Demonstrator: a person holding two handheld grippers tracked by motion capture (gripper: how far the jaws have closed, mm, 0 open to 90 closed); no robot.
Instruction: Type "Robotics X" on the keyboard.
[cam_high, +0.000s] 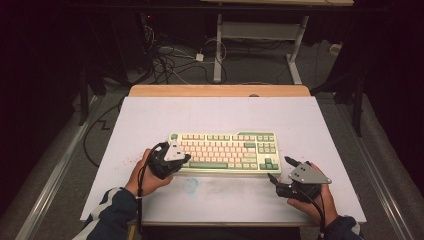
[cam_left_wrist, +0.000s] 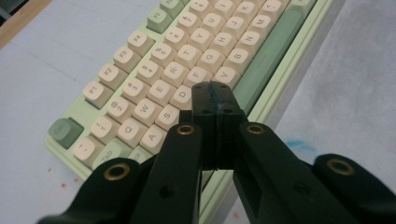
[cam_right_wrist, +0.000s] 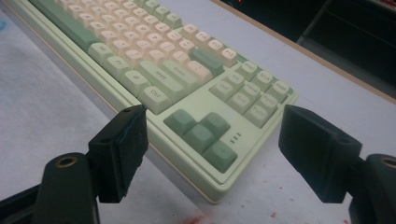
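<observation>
**High view: keyboard mid-desk, one gripper over its left keys, one off its right corner**

The keyboard (cam_high: 223, 152) lies flat and square near the middle of the white desk (cam_high: 150, 120), pale green with cream keys. Its near left corner is hidden under the left gripper (cam_high: 183, 160) and the hand (cam_high: 147, 175) behind it. In the left gripper view the jaws are pressed together with nothing between them, their tips over the left letter keys around D, C and V; whether they touch a key cannot be told from here. That view cuts off the keyboard's right half, and the black gripper body hides its near edge at the bottom.

The right gripper (cam_high: 281, 169) sits just off the keyboard's near right corner, low over the desk. In the right gripper view its jaws stand wide apart and hold nothing; the corner with the arrow keys (cam_right_wrist: 201, 133) lies ahead, between them but farther on and not touched. The legends on the right-hand keys are too blurred to read.

Bare desk lies open behind the keyboard up to the wooden strip (cam_high: 220, 90) at the far edge, and wide margins run to either side. In front, a faint blue smudge (cam_high: 190, 185) and small red specks (cam_right_wrist: 273, 214) mark the surface. Past the desk the floor is dark, with cables (cam_high: 165, 62) and another table's legs (cam_high: 218, 50) only dimly visible.
</observation>
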